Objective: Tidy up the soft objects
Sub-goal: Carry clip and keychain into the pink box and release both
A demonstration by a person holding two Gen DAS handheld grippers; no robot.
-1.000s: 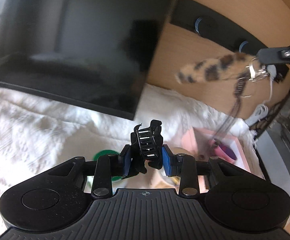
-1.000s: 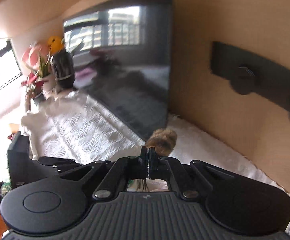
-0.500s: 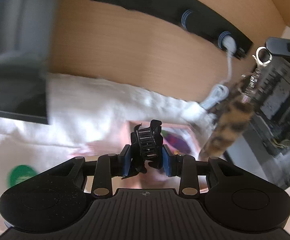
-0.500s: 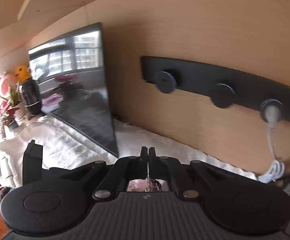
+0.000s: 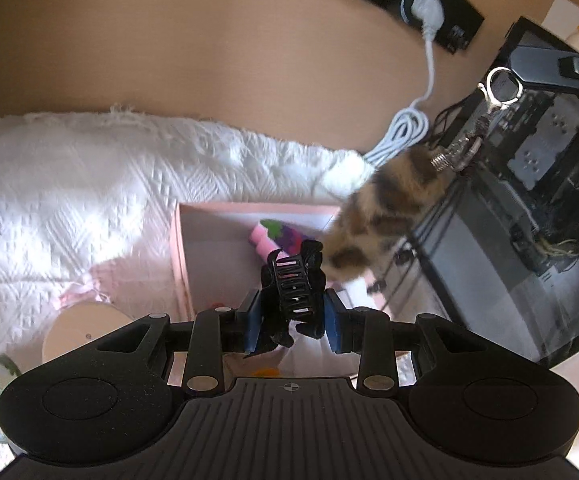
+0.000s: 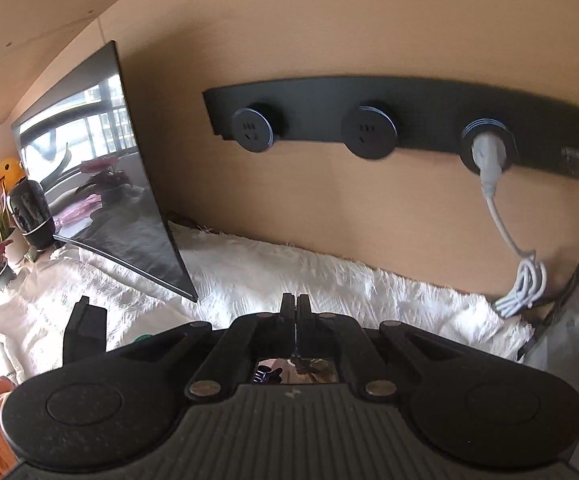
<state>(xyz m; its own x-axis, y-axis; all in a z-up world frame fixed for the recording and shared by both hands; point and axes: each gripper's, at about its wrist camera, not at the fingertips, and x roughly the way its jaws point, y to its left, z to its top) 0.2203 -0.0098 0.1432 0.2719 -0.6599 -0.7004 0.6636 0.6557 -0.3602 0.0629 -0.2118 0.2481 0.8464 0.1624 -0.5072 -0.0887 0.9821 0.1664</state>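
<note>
My left gripper (image 5: 291, 320) is shut on a black claw hair clip (image 5: 295, 286) and holds it above a pink open box (image 5: 193, 216) on the white cloth. A pink and purple soft item (image 5: 275, 236) lies in the box. My right gripper (image 6: 295, 312) is shut on the metal ring of a spotted furry keychain (image 5: 381, 216). In the left wrist view the keychain hangs from that gripper's fingertips (image 5: 529, 66) over the box's right side. In the right wrist view the keychain is mostly hidden under the gripper.
A dark monitor (image 6: 101, 184) stands on the white cloth (image 5: 109, 176) at the left. A black socket strip (image 6: 389, 124) with a white cable (image 5: 405, 128) is on the wooden wall. A dark glass computer case (image 5: 529, 220) stands right of the box. A round cream lid (image 5: 85, 332) lies left.
Both grippers have swung right, away from the monitor, to above the pink box. The furry keychain now hangs lower over the box's right side. The clip stays gripped.
</note>
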